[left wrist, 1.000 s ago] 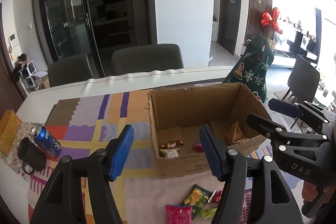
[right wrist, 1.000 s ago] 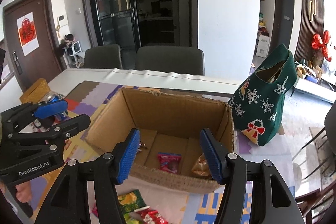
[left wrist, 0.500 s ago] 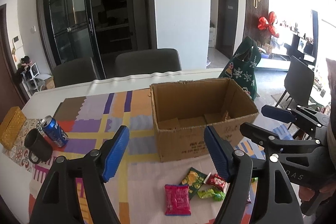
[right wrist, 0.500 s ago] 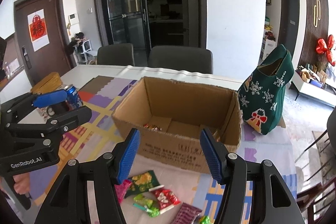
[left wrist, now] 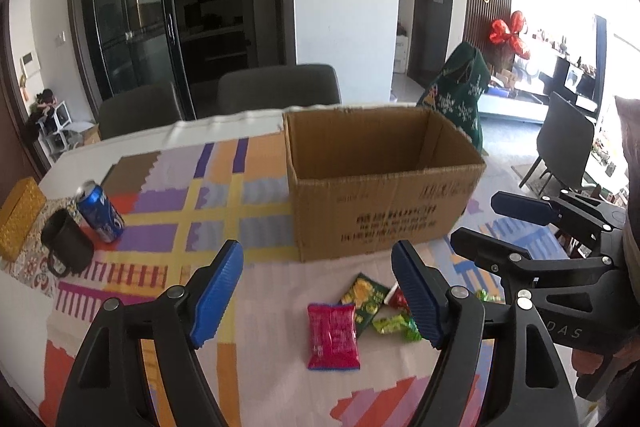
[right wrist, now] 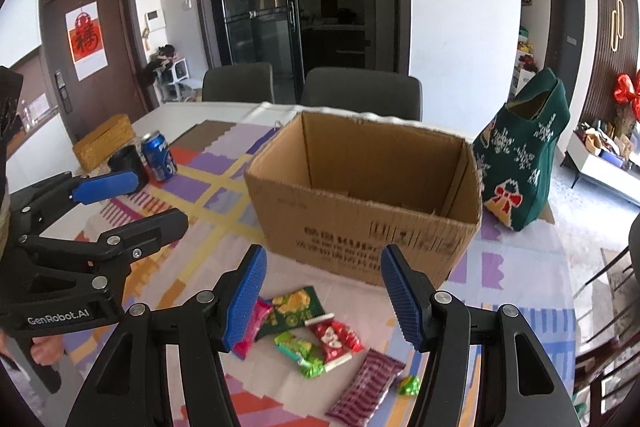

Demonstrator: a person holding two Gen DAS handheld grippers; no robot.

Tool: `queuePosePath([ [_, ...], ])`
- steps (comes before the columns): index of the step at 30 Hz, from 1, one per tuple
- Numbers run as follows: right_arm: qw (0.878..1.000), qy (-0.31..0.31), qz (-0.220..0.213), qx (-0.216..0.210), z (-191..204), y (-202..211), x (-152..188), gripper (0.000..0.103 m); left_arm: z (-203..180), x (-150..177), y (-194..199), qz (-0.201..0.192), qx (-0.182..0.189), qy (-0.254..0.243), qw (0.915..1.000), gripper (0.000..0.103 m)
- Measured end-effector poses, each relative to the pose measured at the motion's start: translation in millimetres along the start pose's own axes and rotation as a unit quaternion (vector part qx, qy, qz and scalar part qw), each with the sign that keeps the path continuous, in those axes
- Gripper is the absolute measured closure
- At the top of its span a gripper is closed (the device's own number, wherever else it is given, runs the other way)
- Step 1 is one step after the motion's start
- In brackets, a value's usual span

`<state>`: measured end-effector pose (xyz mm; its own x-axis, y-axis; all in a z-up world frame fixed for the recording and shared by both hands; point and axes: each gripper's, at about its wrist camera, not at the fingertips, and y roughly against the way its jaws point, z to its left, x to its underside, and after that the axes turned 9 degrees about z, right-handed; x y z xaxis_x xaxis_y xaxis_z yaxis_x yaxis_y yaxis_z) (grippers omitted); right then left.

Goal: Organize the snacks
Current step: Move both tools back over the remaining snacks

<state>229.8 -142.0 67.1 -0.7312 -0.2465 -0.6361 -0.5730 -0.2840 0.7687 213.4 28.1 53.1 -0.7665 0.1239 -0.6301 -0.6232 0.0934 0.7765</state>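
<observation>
- Vs 1 s ago: we've pulled both grippers back and lower, away from the cardboard box [right wrist: 362, 203]; then we looked down into it, now we see its printed front wall and the snacks on the mat.
- Left gripper [left wrist: 318, 293]: jaws wide, nothing btwn them, hovering over the mat above the pink packet [left wrist: 333, 335].
- Right gripper [right wrist: 322, 299]: jaws wide too, empty, above the snack pile.
- Box: open top, standing on the patterned mat [left wrist: 224, 187]; from this angle we can't tell what's inside.
- Snacks loose in front of box: pink packet, green packet [right wrist: 294, 311], red candy [right wrist: 334, 339], green candy [right wrist: 300, 349], striped maroon bar [right wrist: 366, 385].
- Green stocking [right wrist: 520, 163] stands right of box; contents can't tell.
- Blue can [left wrist: 100, 211] and black mug [left wrist: 66, 247] far left, touching or nearly.
</observation>
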Motion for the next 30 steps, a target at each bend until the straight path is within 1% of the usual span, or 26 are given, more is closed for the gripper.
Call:
queuePosePath([
  [8, 0.999, 0.000, 0.041, -0.008, 8.3, -20.3, 22.9, 0.043, 1.9, 25.9, -19.6, 0.041, 0.009, 0.007, 0.9991, 0.027],
  [15, 0.996, -0.014, 0.081, -0.022, 6.4, -39.2, 43.6, 0.043, 2.1, 46.2, -37.2, 0.074, 0.021, 0.013, 0.9970, 0.027],
  [25, 0.991, -0.023, 0.130, -0.022, 6.7, -63.2, 68.6, 0.043, 4.8, 74.4, -65.7, 0.123, 0.034, 0.027, 0.9914, 0.027],
  [30, 0.988, -0.026, 0.150, -0.020, 5.9, -74.1, 77.9, 0.043, 5.4, 82.4, -80.1, 0.142, 0.040, 0.027, 0.9886, 0.027],
])
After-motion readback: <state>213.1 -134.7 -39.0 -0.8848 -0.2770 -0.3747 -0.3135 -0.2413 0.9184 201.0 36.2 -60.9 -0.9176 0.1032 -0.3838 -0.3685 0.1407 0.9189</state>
